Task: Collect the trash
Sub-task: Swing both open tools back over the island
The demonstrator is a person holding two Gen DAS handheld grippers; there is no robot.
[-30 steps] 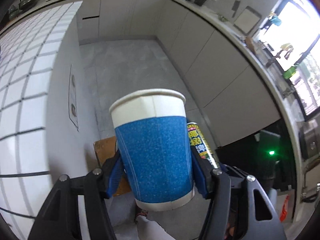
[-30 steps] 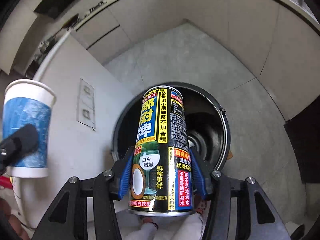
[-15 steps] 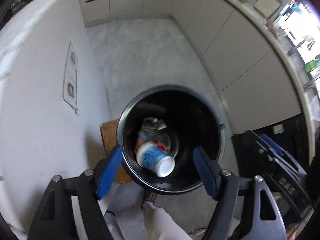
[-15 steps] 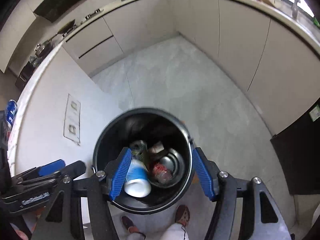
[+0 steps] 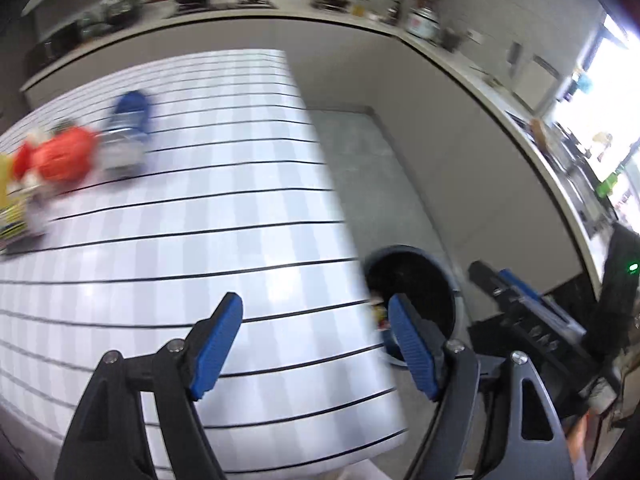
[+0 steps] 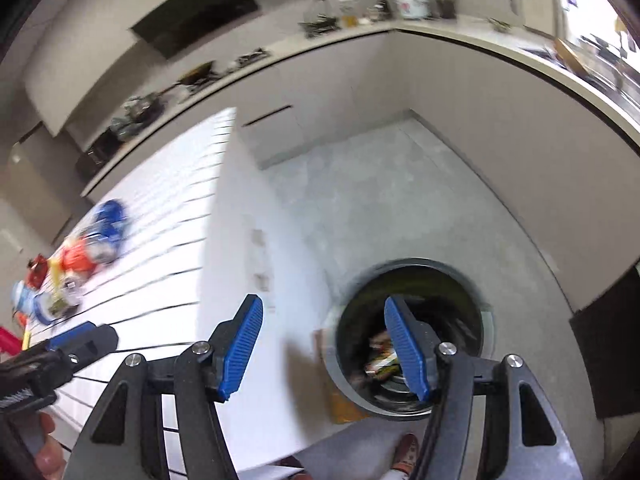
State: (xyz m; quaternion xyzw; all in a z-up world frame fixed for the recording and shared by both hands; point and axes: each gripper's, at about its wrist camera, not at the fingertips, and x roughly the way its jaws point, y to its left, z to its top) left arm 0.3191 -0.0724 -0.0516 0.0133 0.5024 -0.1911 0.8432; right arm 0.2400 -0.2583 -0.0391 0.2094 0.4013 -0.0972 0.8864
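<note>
My left gripper (image 5: 315, 302) is open and empty above the white tiled table (image 5: 208, 224), near its right edge. My right gripper (image 6: 323, 303) is also open and empty, between the table's side and the black trash bin (image 6: 412, 265) on the floor. Cans and wrappers (image 6: 382, 360) lie blurred inside the bin. More trash sits blurred at the table's far left: an orange packet (image 5: 64, 156) and a blue can (image 5: 130, 120), the same orange packet (image 6: 78, 260) and blue can (image 6: 108, 220) showing in the right wrist view. The bin (image 5: 452, 280) stands just past the table edge.
The table (image 6: 168, 220) drops to a grey floor ringed by beige cabinets and a cluttered counter. A brown board (image 6: 344, 404) lies beside the bin. A shoe (image 6: 404, 448) stands below it. A dark appliance with a green light (image 5: 632, 268) is at the right.
Both grippers let go: the blue paper cup and the tall can fell into the bin. Both then rose and swung left, so the table top and its remaining trash came into view.
</note>
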